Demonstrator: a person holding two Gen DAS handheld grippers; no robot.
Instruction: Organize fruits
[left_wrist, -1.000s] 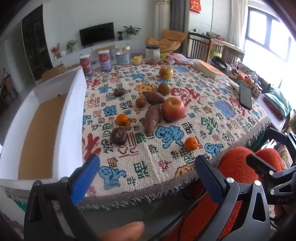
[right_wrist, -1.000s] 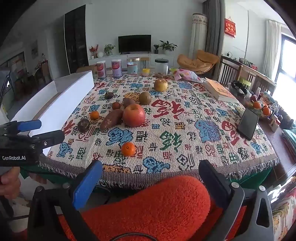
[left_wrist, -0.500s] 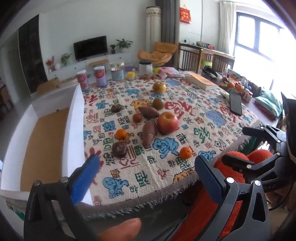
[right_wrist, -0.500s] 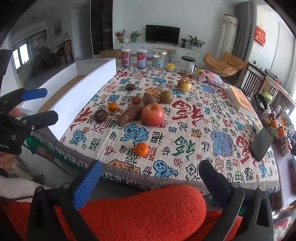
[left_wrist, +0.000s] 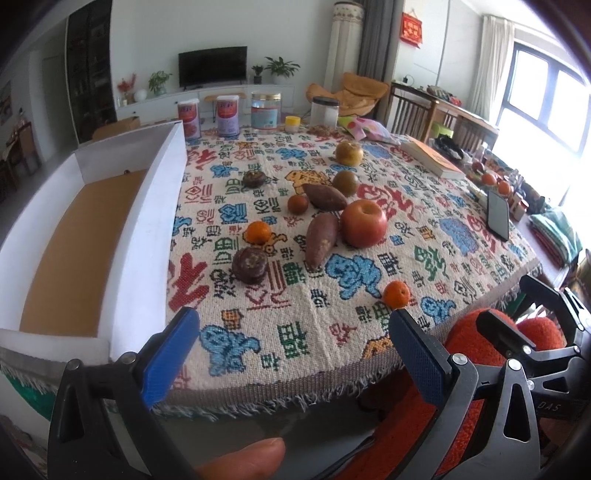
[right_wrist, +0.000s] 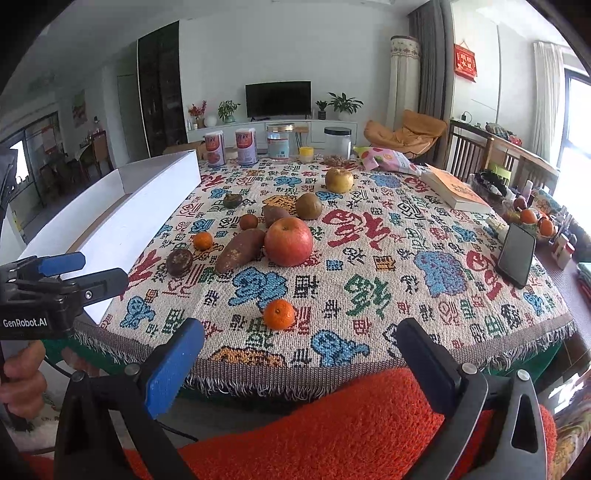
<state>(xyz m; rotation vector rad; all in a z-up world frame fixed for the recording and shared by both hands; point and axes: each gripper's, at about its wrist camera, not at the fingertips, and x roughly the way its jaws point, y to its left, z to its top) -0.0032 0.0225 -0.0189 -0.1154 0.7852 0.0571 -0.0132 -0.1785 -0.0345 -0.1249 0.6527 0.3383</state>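
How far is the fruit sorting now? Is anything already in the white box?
Nothing looks done: the white box shows only its bare brown floor. Nothing is in hand; the left gripper and right gripper are open. The apple, oranges and other fruit remain on the cloth.

both grippers nearer the table (left_wrist: 332, 384), fruit unmoved

Bright daylight floods from the right window (left_wrist: 546, 92) — blown-out glare, fisheye-warped edges.

Apple (right_wrist: 288, 242) mid-table, sweet potato (right_wrist: 240, 250) touching its left, box (right_wrist: 136, 218) along left edge, phone (right_wrist: 516, 254) far right
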